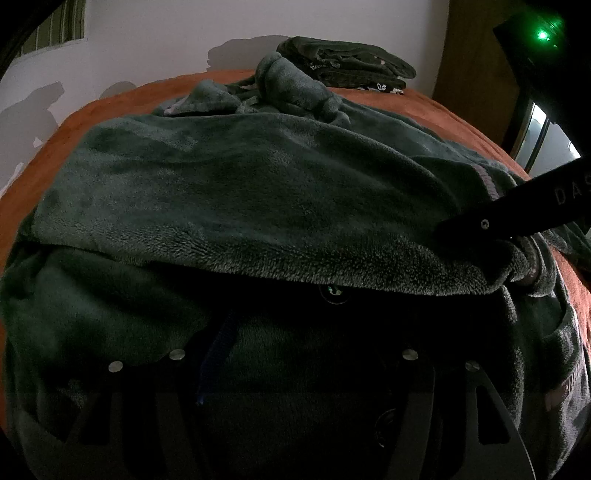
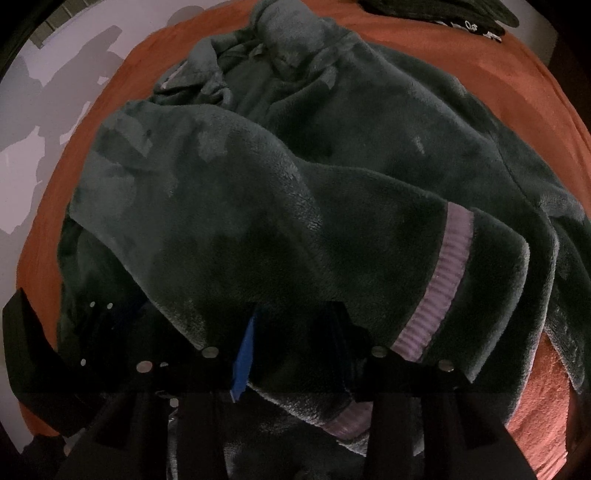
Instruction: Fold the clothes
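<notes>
A dark green fleece garment (image 1: 240, 192) lies spread over the orange bedspread (image 1: 85, 125), one layer folded toward me. My left gripper (image 1: 295, 343) sits low under that fold. Fleece fills the gap between its widely spaced fingers and hides the tips, so I cannot tell whether it grips. In the right wrist view a sleeve with a lilac ribbed cuff band (image 2: 443, 280) drapes across my right gripper (image 2: 295, 332), with fleece between its fingers. From the left wrist view the right gripper (image 1: 476, 225) comes in from the right, and bunched fabric is gathered at its tip.
A stack of folded dark clothes (image 1: 347, 66) rests at the bed's far edge, also seen at the top of the right wrist view (image 2: 443, 11). A white wall stands behind. Wooden furniture and a device with a green light (image 1: 543, 35) are at the right.
</notes>
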